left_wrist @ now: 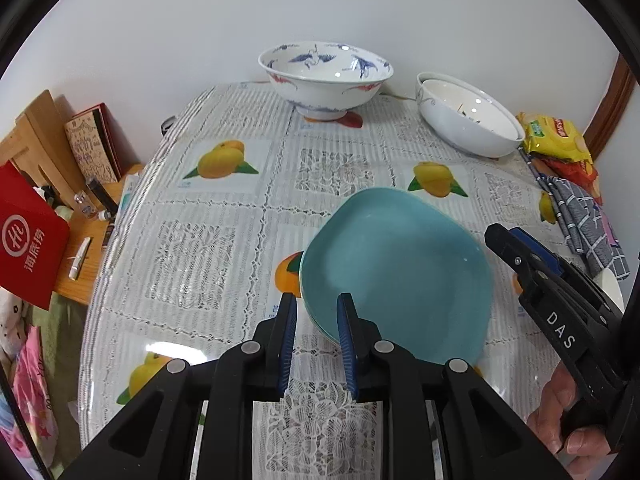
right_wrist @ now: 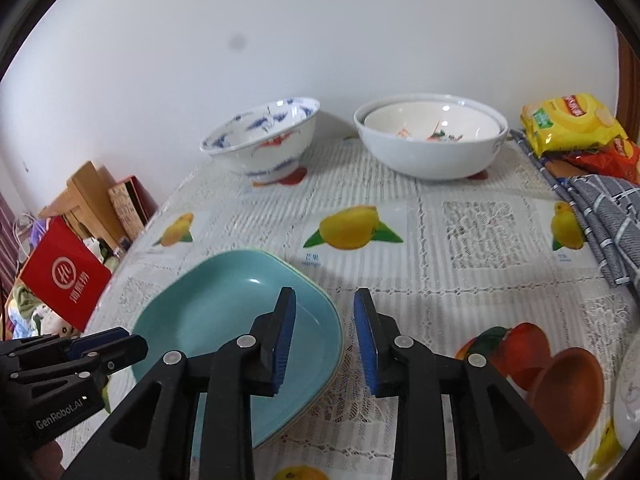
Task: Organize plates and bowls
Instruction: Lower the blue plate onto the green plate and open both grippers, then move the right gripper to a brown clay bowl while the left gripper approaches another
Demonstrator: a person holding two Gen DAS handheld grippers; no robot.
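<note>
A home dining spot: the counter wears a lace-print plastic cloth with fruit pictures. At its far edge by the white wall stand bowls, at the right edge snack bags and a dishcloth. Beyond the left edge, a cluttered wooden shelf holds books.
</note>
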